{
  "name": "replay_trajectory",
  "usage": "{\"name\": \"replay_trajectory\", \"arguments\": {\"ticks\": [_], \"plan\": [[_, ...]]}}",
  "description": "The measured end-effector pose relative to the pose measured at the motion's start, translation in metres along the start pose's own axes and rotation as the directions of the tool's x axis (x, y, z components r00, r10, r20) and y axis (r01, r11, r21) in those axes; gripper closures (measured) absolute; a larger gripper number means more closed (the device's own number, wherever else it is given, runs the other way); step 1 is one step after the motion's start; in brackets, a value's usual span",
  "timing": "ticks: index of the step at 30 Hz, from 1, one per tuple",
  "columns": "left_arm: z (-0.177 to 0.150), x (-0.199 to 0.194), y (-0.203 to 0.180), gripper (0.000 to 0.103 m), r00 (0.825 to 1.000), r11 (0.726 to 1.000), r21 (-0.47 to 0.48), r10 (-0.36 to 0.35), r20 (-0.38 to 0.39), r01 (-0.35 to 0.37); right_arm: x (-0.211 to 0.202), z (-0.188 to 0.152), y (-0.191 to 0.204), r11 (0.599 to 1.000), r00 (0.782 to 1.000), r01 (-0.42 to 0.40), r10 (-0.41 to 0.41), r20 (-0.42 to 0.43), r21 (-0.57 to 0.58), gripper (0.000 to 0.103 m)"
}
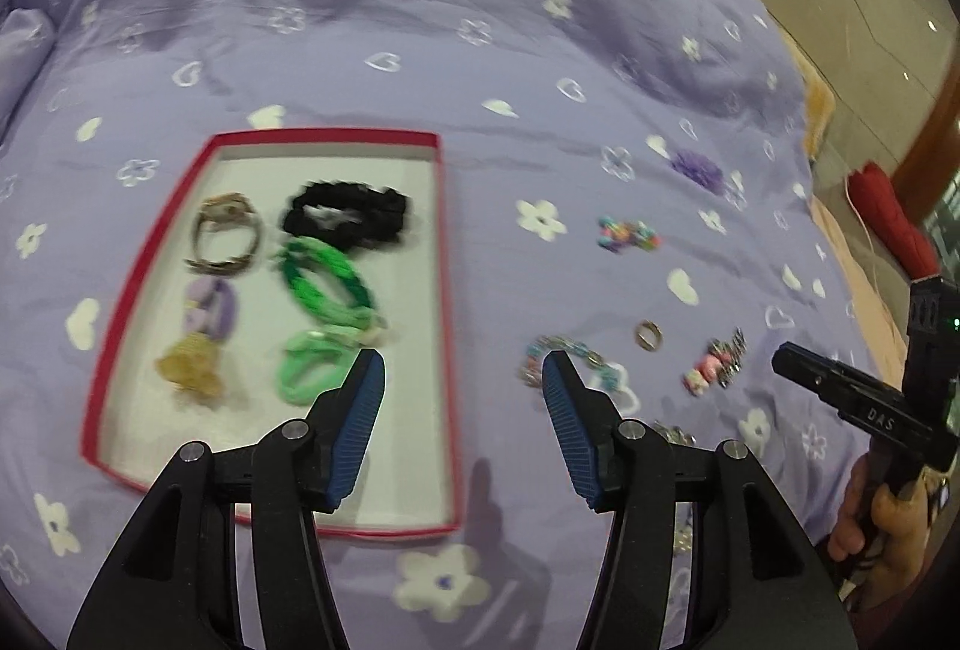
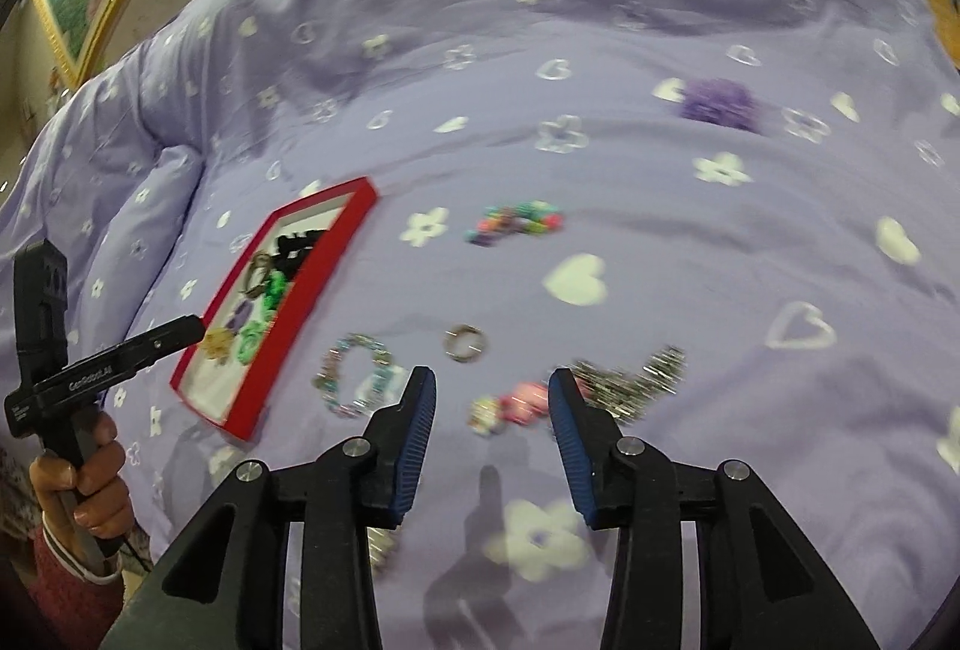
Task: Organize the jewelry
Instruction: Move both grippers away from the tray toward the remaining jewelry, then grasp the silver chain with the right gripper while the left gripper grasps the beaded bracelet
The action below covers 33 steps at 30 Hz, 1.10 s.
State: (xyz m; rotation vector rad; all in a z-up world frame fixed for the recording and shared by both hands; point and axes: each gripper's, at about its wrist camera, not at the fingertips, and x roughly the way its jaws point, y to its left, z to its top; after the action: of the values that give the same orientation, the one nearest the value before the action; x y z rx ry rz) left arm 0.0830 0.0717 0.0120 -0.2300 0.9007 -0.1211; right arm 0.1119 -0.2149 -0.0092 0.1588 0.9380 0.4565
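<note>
Jewelry lies scattered on a lavender bedspread (image 2: 660,20) beside a red tray (image 1: 447,326) already holding scrunchies, a watch and clips. Left gripper (image 1: 463,380) hangs above the tray's right rim, jaws apart and empty. Right gripper (image 2: 492,398) hovers with jaws apart, empty, over a pink charm clip (image 2: 510,407); a beaded bracelet (image 2: 354,380) and ring (image 2: 465,344) lie nearby. Lowering squarely, so both pads straddle the clip, should avoid pinching cloth.
</note>
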Motion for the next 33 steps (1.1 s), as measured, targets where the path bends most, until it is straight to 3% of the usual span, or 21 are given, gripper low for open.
{"name": "replay_trajectory", "arguments": {"ticks": [4, 8, 18, 22, 26, 33], "plan": [[-0.005, 0.013, -0.023, 0.048, 0.999, 0.999, 0.042, -0.019, -0.038, 0.021, -0.005, -0.010, -0.018, 0.999, 1.000, 0.026, -0.025, -0.007, 0.032, 0.060], [-0.008, 0.024, -0.042, 0.044, 0.998, 0.996, 0.091, -0.017, -0.066, 0.023, -0.005, -0.017, -0.028, 0.998, 0.999, 0.046, -0.046, -0.009, 0.043, 0.053], [-0.012, 0.058, -0.063, 0.038, 0.990, 0.985, 0.170, 0.037, -0.137, -0.013, 0.008, -0.021, -0.032, 0.997, 0.997, 0.073, -0.073, -0.037, -0.001, 0.051], [-0.012, 0.071, -0.066, 0.036, 0.987, 0.980, 0.196, 0.066, -0.147, -0.037, 0.019, -0.023, -0.024, 0.993, 0.994, 0.091, -0.095, -0.061, -0.074, 0.039], [-0.012, 0.086, -0.070, 0.036, 0.982, 0.975, 0.216, 0.083, -0.167, -0.045, 0.037, -0.024, -0.025, 0.987, 0.988, 0.114, -0.125, -0.091, -0.117, 0.039], [-0.011, 0.103, -0.074, 0.038, 0.982, 0.974, 0.227, 0.066, -0.177, -0.024, 0.054, -0.018, -0.025, 0.973, 0.984, 0.156, -0.169, -0.061, -0.171, 0.043]]}}
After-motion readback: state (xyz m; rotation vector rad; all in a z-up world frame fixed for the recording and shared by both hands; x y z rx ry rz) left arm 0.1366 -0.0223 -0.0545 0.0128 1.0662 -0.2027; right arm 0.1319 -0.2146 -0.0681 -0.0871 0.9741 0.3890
